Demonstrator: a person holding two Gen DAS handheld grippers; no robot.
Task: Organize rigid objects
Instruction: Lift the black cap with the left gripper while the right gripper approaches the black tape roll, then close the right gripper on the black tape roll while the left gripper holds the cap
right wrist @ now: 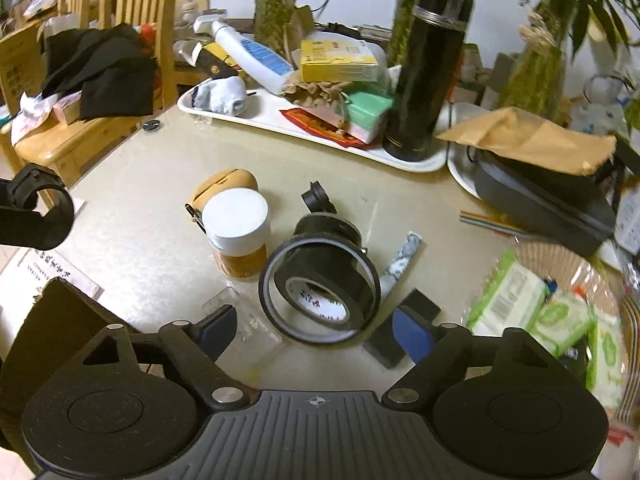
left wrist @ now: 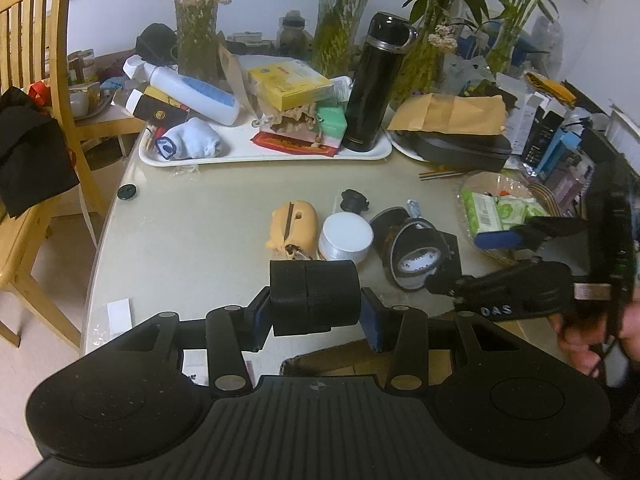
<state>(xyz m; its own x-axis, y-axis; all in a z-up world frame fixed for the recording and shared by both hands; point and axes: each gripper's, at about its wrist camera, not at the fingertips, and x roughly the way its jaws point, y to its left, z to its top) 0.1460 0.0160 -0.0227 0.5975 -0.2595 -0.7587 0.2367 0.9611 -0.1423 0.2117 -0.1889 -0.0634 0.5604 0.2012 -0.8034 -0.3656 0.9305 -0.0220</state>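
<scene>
Chair: wooden chair [left wrist: 36, 92] stands at the far left edge of the table [left wrist: 192, 232], with dark clothing draped on it.
Left gripper: left gripper [left wrist: 316, 316] carries a black block [left wrist: 314, 296], a squat dark piece lying crosswise between the pads; the left finger presses against it, while the right finger looks just off its rounded end, so the hold seems loose.
Centre cluster: tan case [left wrist: 294, 228], white-lidded jar [right wrist: 236, 224] and black tape roll [right wrist: 320, 288] sit close together on the table, the jar just beside the case and the tape to its right.
Tape roll: tipped on its edge and leaning back on a black round part [right wrist: 328, 228], its open core facing the right wrist camera.
Right gripper: right gripper [right wrist: 316, 332] has its fingers spread wide and holding nothing, one on each side of the tape's lower rim.
Key relation: the tape lies straight ahead of the right fingers and just above them, so the right hand is plainly the nearer; the gap looks wide enough to take the roll across its width.
Tray: white tray [right wrist: 412, 166] with a black flask [right wrist: 428, 68] lies well beyond, a likely place for tidied items.
</scene>
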